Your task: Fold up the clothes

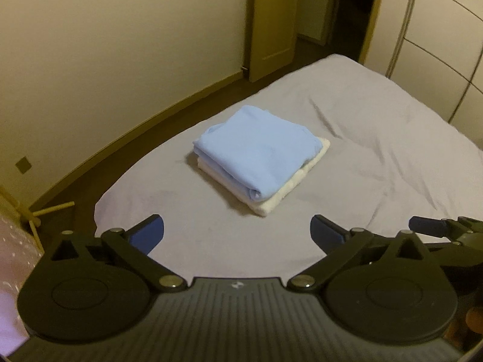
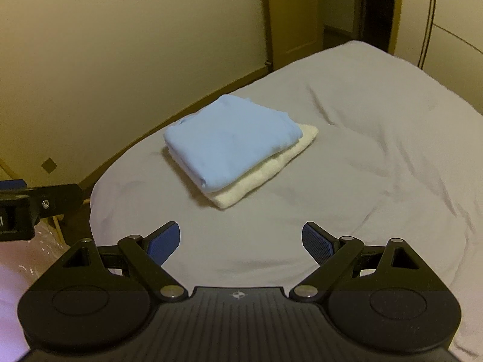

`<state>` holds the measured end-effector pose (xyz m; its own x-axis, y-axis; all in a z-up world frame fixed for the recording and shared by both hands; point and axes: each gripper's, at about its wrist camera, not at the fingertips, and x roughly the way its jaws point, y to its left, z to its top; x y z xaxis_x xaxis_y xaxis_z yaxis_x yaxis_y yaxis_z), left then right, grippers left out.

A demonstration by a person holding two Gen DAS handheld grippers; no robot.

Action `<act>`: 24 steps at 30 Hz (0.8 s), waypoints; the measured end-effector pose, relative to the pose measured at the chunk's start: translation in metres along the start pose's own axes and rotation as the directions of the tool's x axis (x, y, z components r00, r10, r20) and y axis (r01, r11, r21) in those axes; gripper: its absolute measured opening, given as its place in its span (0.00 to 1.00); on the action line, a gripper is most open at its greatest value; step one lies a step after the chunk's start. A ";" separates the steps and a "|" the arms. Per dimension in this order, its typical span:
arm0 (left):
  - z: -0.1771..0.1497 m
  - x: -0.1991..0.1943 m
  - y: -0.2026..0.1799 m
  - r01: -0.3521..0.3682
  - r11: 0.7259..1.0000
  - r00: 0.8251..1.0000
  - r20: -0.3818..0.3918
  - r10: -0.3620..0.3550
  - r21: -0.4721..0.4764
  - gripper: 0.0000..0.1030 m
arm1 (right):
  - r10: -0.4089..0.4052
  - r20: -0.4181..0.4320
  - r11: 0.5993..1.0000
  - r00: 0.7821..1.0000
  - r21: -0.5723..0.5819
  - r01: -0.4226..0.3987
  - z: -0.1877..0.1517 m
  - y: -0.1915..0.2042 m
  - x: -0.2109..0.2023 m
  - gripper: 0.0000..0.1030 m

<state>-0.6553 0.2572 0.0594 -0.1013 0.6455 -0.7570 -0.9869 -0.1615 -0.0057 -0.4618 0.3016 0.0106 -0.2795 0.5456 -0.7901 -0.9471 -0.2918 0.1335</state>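
A folded light-blue garment (image 1: 255,150) (image 2: 229,138) lies on top of a folded cream-white garment (image 1: 280,193) (image 2: 259,178), stacked near the left side of a bed with a grey sheet (image 1: 377,150) (image 2: 377,150). My left gripper (image 1: 237,232) is open, well short of the stack, with nothing between its blue pads. My right gripper (image 2: 241,239) is open too, back from the stack and holding nothing. A fingertip of the right gripper shows at the right edge of the left wrist view (image 1: 428,226). Part of the left gripper shows at the left edge of the right wrist view (image 2: 39,202).
The bed's left edge drops to a dark floor (image 1: 126,157) along a cream wall (image 1: 120,45). An open door (image 1: 271,24) and a dark doorway stand beyond the bed's far corner. Wardrobe panels (image 1: 446,30) line the right. Wooden sticks (image 1: 51,211) and pink fabric (image 1: 15,256) lie lower left.
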 end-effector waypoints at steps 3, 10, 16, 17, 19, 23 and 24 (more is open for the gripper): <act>-0.003 -0.003 -0.002 -0.048 0.999 0.999 0.022 0.048 -0.019 0.99 | 0.006 0.002 1.000 1.000 -0.021 -0.006 0.002 -0.003 -0.002 0.88; -0.002 0.010 -0.014 -0.066 0.997 0.998 0.006 0.066 -0.050 0.99 | 0.024 -0.021 0.999 0.999 -0.035 -0.024 0.011 -0.017 0.009 0.88; 0.003 0.034 -0.030 -0.110 0.993 0.993 -0.039 0.108 -0.052 0.99 | 0.028 -0.059 0.999 0.998 -0.038 -0.030 0.023 -0.031 0.032 0.88; 0.004 0.039 -0.032 -0.111 0.992 0.993 -0.048 0.109 -0.056 0.99 | 0.028 -0.066 0.999 0.997 -0.036 -0.030 0.025 -0.033 0.036 0.88; 0.006 0.049 -0.036 -0.113 0.992 0.992 -0.067 0.109 -0.060 0.99 | 0.027 -0.080 0.999 0.996 -0.033 -0.030 0.029 -0.039 0.045 0.88; 0.007 0.073 -0.044 -0.120 0.991 0.988 -0.101 0.114 -0.059 0.99 | 0.018 -0.110 0.999 0.994 -0.036 -0.022 0.038 -0.047 0.064 0.88; 0.008 0.080 -0.046 -0.118 0.991 0.987 -0.112 0.112 -0.056 0.99 | 0.015 -0.116 0.999 0.993 -0.038 -0.019 0.040 -0.049 0.069 0.88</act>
<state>-0.6191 0.3216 0.0043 -0.1960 0.5359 -0.8212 -0.9594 -0.2780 0.0475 -0.4411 0.3845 -0.0262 -0.2731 0.4466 -0.8521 -0.9350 -0.3316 0.1258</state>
